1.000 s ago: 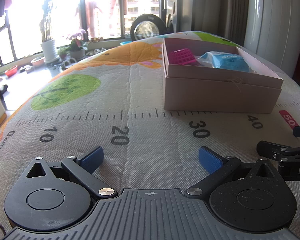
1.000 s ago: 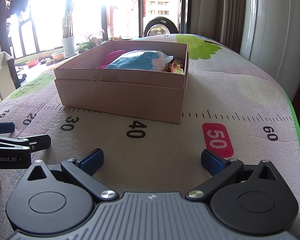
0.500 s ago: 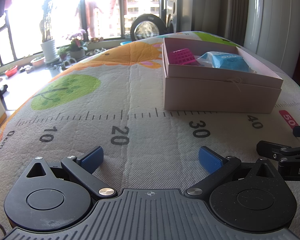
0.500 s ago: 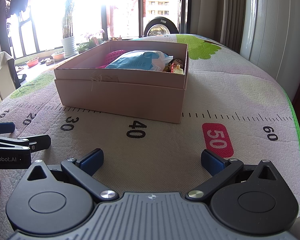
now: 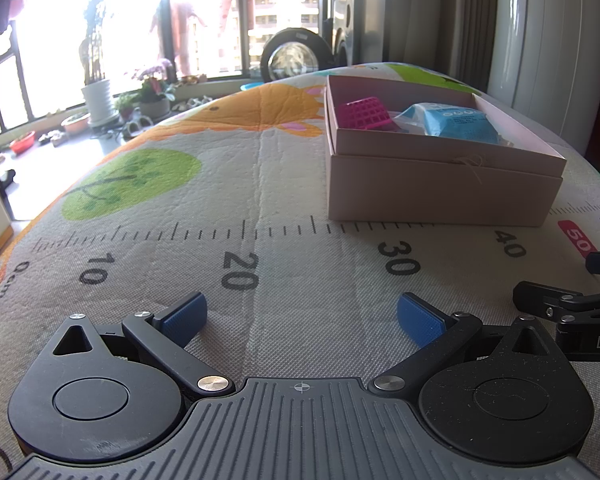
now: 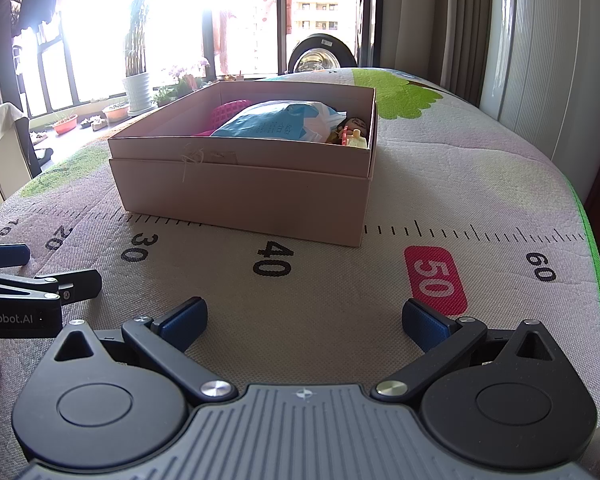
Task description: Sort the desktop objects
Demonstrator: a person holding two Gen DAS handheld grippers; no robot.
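Resting on the mat, both tongs, left and right, gape wide, empty, before the box.

In the right view the box front wall hides the lower parts of its contents: only the top of the pink basket shows behind the blue bag, and the small doll in the corner is too small to make out. The bag's print is unreadable. In the left view the right gripper is cut off by the frame's edge, as is its lettering. In the right view the left gripper is likewise cropped. Glare washes out the window.
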